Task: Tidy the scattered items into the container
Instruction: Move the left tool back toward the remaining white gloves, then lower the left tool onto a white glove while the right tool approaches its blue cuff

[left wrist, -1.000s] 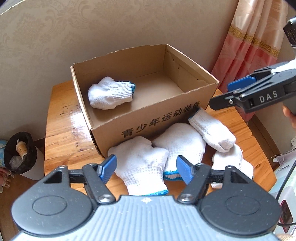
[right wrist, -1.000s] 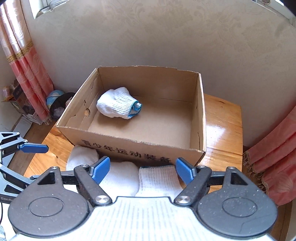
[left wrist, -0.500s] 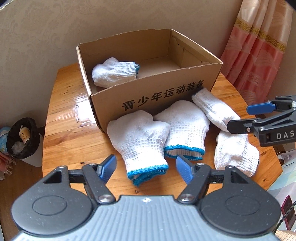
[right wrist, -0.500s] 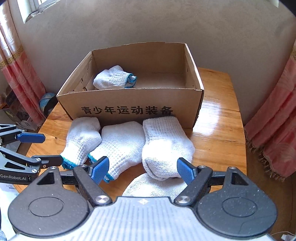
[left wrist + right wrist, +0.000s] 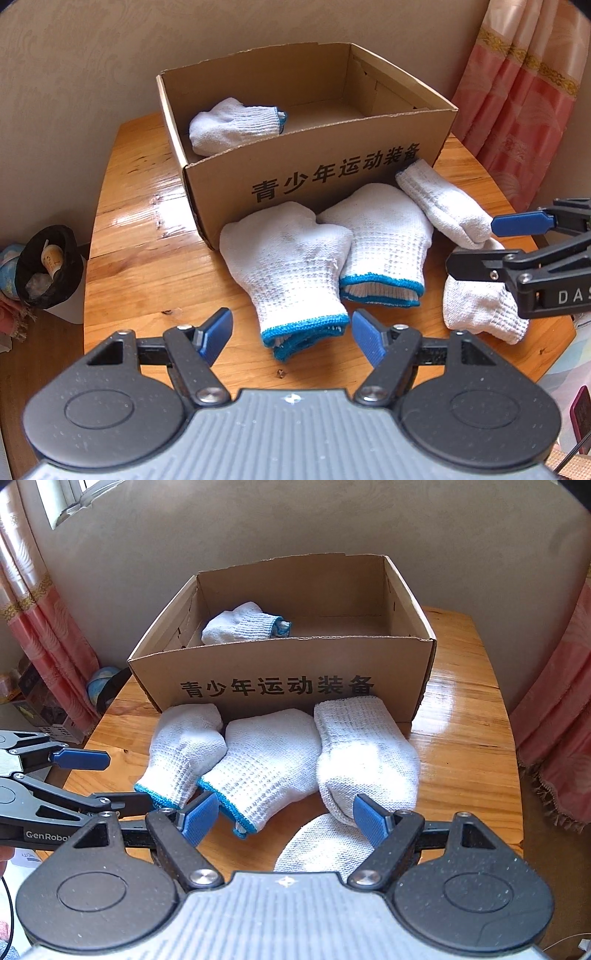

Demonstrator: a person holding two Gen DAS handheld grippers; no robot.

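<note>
The left gripper (image 5: 291, 338) is released: its blue pads stand apart with nothing pressed between them. It points steeply down at the wooden table (image 5: 140, 258). Directly ahead of its gap lies the leftmost glove (image 5: 288, 262), white knit with a blue cuff. The cuff end faces the gripper and sits just beyond the pads; the fingertip end points away and rests against the front wall of the cardboard box (image 5: 317, 173). The glove's long axis therefore runs roughly along the gripper's line of approach, and the pads straddle its width.

The right gripper (image 5: 282, 821) is likewise released and holds nothing. A folded glove (image 5: 364, 760) lies just ahead of its right pad, long axis also running toward the box. Part of another white glove (image 5: 321, 849) shows beneath the gripper. The blue-cuffed middle glove (image 5: 266, 760) lies ahead of its left pad.

Judgement: each hand is nearer its own side's glove; the left hand is best placed for the leftmost one.

One glove (image 5: 236, 123) already lies inside the box, at its left rear. Four remain on the table, in front of the box.
</note>
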